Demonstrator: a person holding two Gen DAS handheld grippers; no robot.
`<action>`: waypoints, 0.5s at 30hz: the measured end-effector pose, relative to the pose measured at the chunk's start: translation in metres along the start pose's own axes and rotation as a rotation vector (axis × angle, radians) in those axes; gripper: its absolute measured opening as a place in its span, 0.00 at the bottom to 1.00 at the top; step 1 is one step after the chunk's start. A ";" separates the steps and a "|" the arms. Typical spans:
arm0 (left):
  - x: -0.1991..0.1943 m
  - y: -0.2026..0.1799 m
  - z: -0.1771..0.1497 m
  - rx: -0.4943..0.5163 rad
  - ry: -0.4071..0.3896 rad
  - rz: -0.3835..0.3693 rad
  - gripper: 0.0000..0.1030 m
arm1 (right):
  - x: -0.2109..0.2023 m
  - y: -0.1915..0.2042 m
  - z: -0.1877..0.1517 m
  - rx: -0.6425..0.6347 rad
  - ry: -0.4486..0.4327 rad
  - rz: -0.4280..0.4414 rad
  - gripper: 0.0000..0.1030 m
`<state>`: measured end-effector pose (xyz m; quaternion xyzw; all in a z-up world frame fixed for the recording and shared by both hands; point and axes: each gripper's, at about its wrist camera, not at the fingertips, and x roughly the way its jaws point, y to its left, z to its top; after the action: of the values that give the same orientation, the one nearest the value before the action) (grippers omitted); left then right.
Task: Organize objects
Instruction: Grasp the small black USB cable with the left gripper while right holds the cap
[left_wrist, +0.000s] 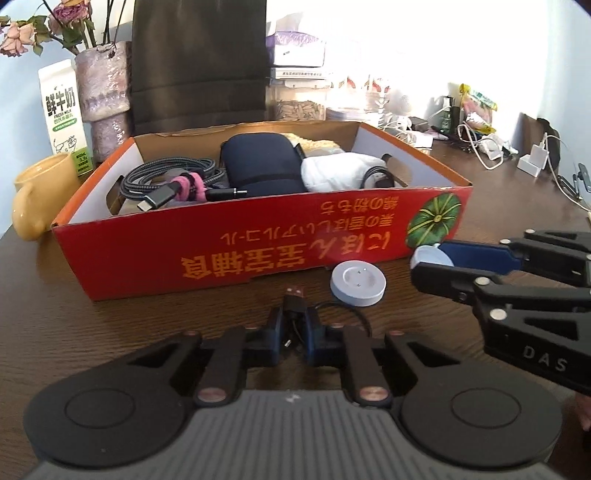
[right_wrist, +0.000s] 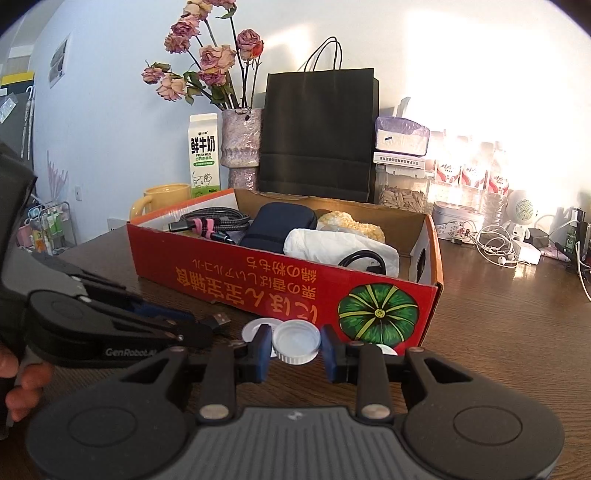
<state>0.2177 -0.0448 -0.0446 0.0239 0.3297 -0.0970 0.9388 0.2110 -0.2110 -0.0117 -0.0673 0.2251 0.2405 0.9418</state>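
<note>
While the left gripper (left_wrist: 294, 332) is pinched nearly shut on a black USB cable (left_wrist: 294, 300), plug poking toward 12 o'clock, the right gripper (right_wrist: 295, 345) clamps a white ribbed cap (right_wrist: 296, 341). Red box (left_wrist: 236, 258) sits just beyond, white puck (left_wrist: 358, 282) at its front.
</note>
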 end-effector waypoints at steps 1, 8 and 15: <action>-0.001 0.000 -0.001 -0.001 -0.003 -0.005 0.13 | 0.000 0.000 0.000 0.001 0.000 0.000 0.27; -0.022 0.002 -0.004 -0.014 -0.064 -0.011 0.13 | -0.001 0.001 -0.001 0.001 -0.012 -0.005 0.27; -0.050 0.014 0.008 -0.034 -0.159 -0.011 0.13 | -0.008 0.003 0.006 0.009 -0.062 -0.015 0.27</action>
<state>0.1869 -0.0231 -0.0077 -0.0018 0.2556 -0.0981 0.9618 0.2055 -0.2100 -0.0024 -0.0572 0.1964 0.2344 0.9504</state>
